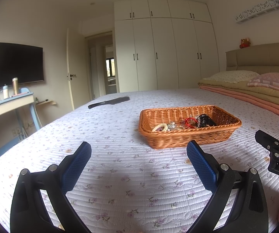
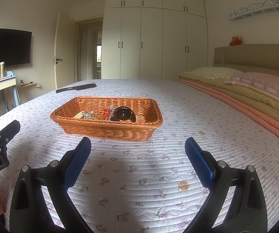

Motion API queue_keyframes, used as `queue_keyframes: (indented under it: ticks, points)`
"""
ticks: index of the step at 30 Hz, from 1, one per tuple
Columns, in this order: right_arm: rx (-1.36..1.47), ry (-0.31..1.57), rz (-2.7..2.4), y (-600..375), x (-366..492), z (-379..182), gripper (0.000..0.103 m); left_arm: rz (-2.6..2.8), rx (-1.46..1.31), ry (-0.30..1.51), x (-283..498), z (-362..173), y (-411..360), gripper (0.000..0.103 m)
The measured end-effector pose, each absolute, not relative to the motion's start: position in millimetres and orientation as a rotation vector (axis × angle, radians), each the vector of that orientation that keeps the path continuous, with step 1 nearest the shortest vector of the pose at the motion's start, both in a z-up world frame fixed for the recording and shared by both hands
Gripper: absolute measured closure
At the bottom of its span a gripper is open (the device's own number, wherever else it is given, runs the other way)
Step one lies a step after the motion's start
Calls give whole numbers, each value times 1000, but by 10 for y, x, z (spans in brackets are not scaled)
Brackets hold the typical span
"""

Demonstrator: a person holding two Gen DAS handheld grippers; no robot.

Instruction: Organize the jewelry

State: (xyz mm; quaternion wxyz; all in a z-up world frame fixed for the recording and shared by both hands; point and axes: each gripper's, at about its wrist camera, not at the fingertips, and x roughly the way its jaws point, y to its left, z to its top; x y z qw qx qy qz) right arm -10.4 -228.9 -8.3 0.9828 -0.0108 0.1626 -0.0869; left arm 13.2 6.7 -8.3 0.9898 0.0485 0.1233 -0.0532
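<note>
An orange wicker basket (image 1: pixel 180 137) (image 2: pixel 104 130) sits on the floral bedspread. Inside lie a white bead bracelet (image 1: pixel 159 127), shiny silver pieces (image 1: pixel 171 125) (image 2: pixel 88 114), a red cord piece (image 1: pixel 188 121) (image 2: pixel 105 112) and a round dark brown box (image 1: pixel 205 120) (image 2: pixel 122 114). My left gripper (image 1: pixel 139 150) is open and empty, low over the bed in front of the basket. My right gripper (image 2: pixel 137 146) is open and empty, also just short of the basket. Each gripper shows at the other view's edge.
A black brush (image 1: pixel 109 102) (image 2: pixel 76 88) lies on the far side of the bed. Folded blankets (image 1: pixel 256 97) (image 2: pixel 236 97) and pillows are stacked at the right by the headboard. A desk (image 1: pixel 7 104) with bottles stands left under a TV.
</note>
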Motion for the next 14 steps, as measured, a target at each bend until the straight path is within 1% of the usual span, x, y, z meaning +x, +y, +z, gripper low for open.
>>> queue_keyframes:
  ticks: [14]
  points:
    - [-22, 328, -174, -2286, -101, -84, 10, -118, 73, 271, 165, -76, 117, 7]
